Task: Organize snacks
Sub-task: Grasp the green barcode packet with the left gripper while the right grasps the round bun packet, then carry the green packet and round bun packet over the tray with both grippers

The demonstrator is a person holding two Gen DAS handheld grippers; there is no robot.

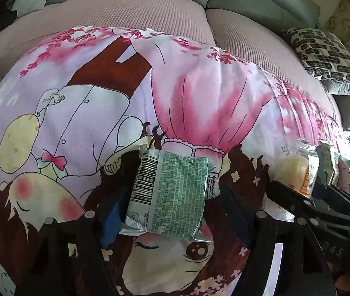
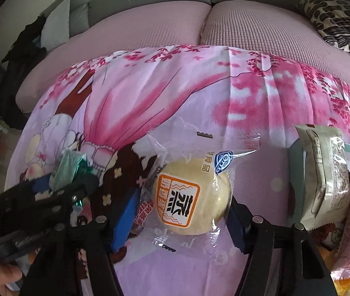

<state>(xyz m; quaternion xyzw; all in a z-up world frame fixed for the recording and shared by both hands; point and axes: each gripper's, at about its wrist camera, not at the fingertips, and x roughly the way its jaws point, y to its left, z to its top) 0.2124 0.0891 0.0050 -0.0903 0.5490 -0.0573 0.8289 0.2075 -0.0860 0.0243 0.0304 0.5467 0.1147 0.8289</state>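
We see the left gripper [image 1: 172,212] straddling the green packet [image 1: 168,194], jaws part-open, not pressing; the right gripper [image 2: 180,212] likewise brackets the round pastry [image 2: 192,197] at lower centre.

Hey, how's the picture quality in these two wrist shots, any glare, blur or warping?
Left wrist view: strong fisheye bending of the sofa, dark corners, blown-out white glare at the right edge; the green snack packet is sharp enough to show its barcode. Right wrist view: same warping, glare on the clear wrapper of the round pastry, soft blurred edges.
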